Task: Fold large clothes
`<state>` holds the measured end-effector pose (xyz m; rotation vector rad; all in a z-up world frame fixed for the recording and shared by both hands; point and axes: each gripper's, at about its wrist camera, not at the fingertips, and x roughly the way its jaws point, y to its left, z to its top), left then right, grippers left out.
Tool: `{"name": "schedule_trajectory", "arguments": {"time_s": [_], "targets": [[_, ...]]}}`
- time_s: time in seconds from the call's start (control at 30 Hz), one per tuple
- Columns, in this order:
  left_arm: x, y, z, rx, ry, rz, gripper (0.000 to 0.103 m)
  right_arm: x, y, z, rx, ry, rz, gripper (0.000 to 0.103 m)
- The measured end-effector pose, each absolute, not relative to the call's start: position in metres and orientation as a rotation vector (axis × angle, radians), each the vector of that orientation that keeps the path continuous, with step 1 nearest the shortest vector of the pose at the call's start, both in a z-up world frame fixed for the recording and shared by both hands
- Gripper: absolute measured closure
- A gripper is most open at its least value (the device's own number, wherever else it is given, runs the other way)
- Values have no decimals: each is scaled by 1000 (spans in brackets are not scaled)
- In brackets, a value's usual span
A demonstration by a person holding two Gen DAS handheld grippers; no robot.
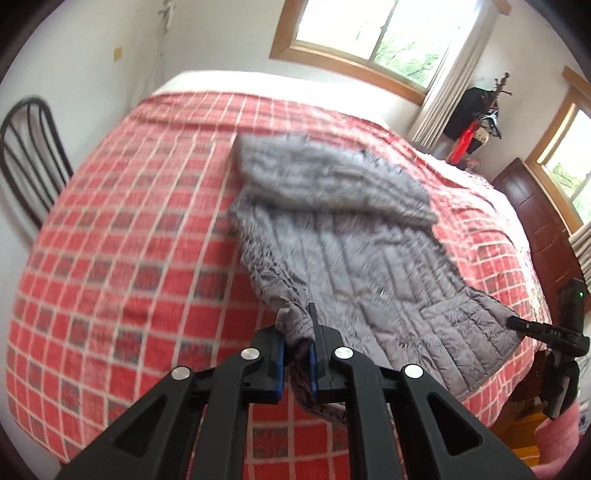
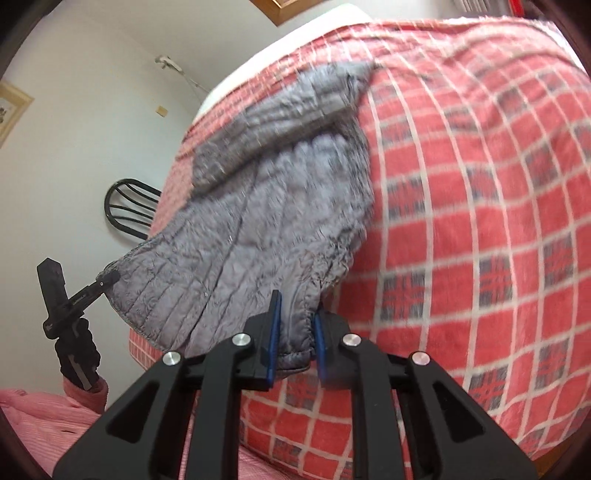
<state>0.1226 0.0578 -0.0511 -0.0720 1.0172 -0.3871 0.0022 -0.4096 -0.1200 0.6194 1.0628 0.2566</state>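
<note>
While the grey quilted jacket (image 1: 354,240) lies on the red checked bed (image 1: 129,240), each gripper, left (image 1: 297,354) and right (image 2: 295,343), pinches a bottom hem corner; it looks light, puffy, slippery, best held by stitched edges.

A bedroom with plain white walls (image 1: 207,40) in daylight. A bed covered by a red blanket with a white grid and grey checks (image 1: 122,229) fills most of the view, with a strip of white bedding (image 1: 221,79) showing at its far end. Behind the bed is a wood-framed window (image 1: 373,33) (green foliage outside) with a pale cream curtain (image 1: 447,92) at its right side. A second wood-framed window (image 1: 565,155) sits further right, above a dark brown wooden cabinet (image 1: 532,210). A black coat rack hung with dark clothes and something red (image 1: 476,114) stands in the corner. A black metal chair with a curved slatted back (image 1: 26,147) stands by the left wall. A gold-framed picture (image 2: 11,110) hangs on the wall.
</note>
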Motion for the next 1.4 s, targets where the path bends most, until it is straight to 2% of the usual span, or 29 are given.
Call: {"name": "schedule_trajectory", "arguments": {"time_s": [0.3, 0.8, 1.17, 1.4], "targets": [[164, 43, -17, -46, 954, -436, 94, 43, -424, -77, 576, 1015, 284, 89], [262, 27, 1, -62, 886, -489, 94, 154, -445, -36, 505, 982, 332, 89], [383, 31, -35, -153, 921, -413, 93, 266, -481, -54, 550, 1006, 299, 89], [457, 15, -95, -121, 1027, -340, 93, 342, -494, -105, 589, 1090, 246, 88]]}}
